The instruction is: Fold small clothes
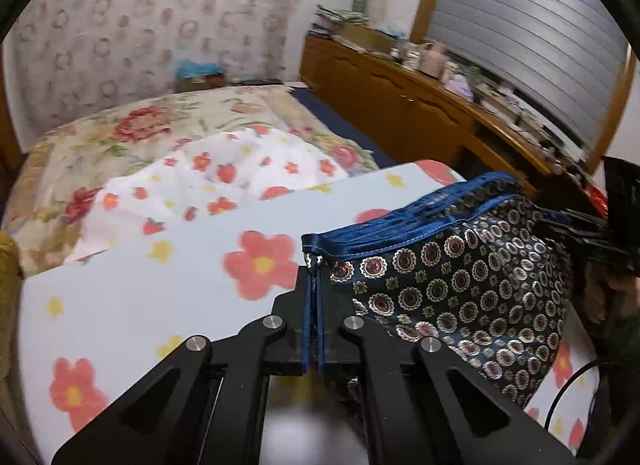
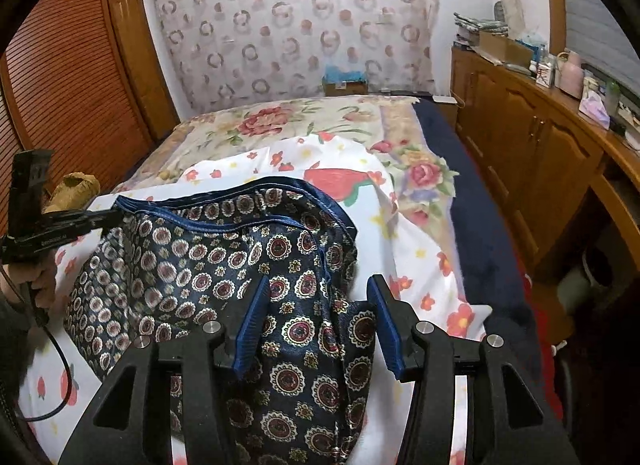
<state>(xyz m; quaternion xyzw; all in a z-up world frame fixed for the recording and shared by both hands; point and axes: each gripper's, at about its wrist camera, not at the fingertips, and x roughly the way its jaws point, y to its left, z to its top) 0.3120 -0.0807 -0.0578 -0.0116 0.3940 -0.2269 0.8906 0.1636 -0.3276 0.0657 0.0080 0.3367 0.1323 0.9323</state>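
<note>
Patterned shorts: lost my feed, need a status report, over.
Left gripper shut on shorts waistband corner. Right gripper jaws open, straddling the fabric. Shorts lifted off the flowered sheet. Nothing in the way.

Home bedroom, floral-covered bed (image 2: 280,121), wooden sideboard (image 2: 532,133), louvred wardrobe doors (image 2: 68,77)

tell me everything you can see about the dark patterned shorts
The patterned shorts look like shiny, satiny navy cloth printed with red-and-cream round medallions, edged by a bright blue waistband. They are lifted and slack above the flowered sheet, waistband opening gaping. The left gripper is clamped on one waistband corner. The right gripper is open, with cloth hanging between its blue pads.
</note>
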